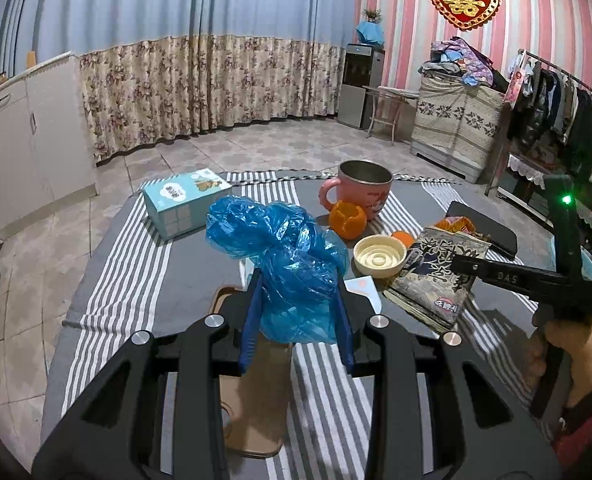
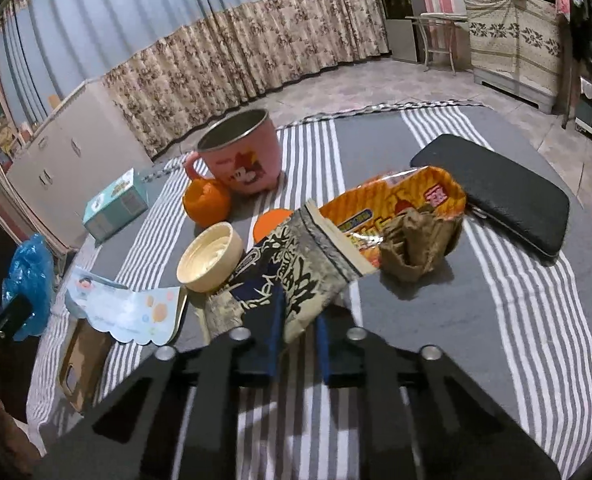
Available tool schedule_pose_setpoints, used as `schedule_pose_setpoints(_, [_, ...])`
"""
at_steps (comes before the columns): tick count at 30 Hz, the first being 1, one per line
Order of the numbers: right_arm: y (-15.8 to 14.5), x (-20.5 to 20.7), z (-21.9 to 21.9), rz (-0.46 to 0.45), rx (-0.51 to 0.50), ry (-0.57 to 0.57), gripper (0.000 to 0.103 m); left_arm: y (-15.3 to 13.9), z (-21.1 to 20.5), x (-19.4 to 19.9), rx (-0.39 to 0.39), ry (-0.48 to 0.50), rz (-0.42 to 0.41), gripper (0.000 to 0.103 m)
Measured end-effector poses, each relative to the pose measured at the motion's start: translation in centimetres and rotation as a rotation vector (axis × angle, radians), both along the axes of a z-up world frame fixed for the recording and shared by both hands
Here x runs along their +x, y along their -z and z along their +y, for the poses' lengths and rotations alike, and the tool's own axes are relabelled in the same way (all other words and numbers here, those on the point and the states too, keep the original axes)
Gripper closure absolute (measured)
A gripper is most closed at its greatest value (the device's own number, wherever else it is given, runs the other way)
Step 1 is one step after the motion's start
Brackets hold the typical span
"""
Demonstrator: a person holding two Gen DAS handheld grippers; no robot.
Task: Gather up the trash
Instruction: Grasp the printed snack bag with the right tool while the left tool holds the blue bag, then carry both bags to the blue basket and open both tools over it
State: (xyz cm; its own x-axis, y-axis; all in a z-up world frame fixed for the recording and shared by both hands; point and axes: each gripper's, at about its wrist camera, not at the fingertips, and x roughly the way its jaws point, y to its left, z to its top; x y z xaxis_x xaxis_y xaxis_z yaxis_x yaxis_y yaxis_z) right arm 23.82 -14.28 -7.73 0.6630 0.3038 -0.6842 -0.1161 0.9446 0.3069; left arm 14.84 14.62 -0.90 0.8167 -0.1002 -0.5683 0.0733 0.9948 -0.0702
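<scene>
Striped grey-and-white cloth (image 2: 508, 320) covers the table I work over, with tiled floor, floral curtains and a pale cabinet far behind it. On the cloth I see a pink mug (image 2: 239, 152) at the far side, orange peel (image 2: 207, 203) touching its near left, a cream lid (image 2: 209, 258) nearer still, a teal box (image 2: 115, 206) far left and a black case (image 2: 496, 196) to the right. My left gripper (image 1: 298, 316) is clamped on a crumpled blue plastic bag (image 1: 283, 252), held up above the near centre of the table. My right gripper (image 2: 298, 340) reaches in low from the near edge, its blue pads pinching the near end of a grey printed snack wrapper (image 2: 296, 276), which tilts up off the cloth just right of the lid. An orange wrapper (image 2: 400, 200) with a brown paper wad (image 2: 412, 248) lies just beyond it
</scene>
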Motion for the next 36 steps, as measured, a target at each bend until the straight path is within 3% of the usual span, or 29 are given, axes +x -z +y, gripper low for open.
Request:
schedule_pose_setpoints(6, [-2.3, -2.4, -3.6, -0.072, 0.06, 0.032, 0.098, -1.4, -1.8, -0.1, 0.012, 0.022, -0.021, 0.072])
schedule_pose_setpoints(12, [-5.1, -5.6, -8.0, -0.151, 0.054, 0.095, 0.099, -2.7, -4.7, -0.1, 0.003, 0.075, -0.046, 0.072])
schedule_pose_setpoints(24, [-10.2, -11.8, -19.4, -0.267, 0.001, 0.261, 0.099, -4.7, -15.5, 0.7, -0.033, 0.256, -0.071, 0.072])
schedule_pose_setpoints(36, [-10.3, -14.8, -30.5, -0.279, -0.067, 0.473, 0.099, -5.9, -26.3, 1.0, -0.052, 0.426, -0.101, 0.072])
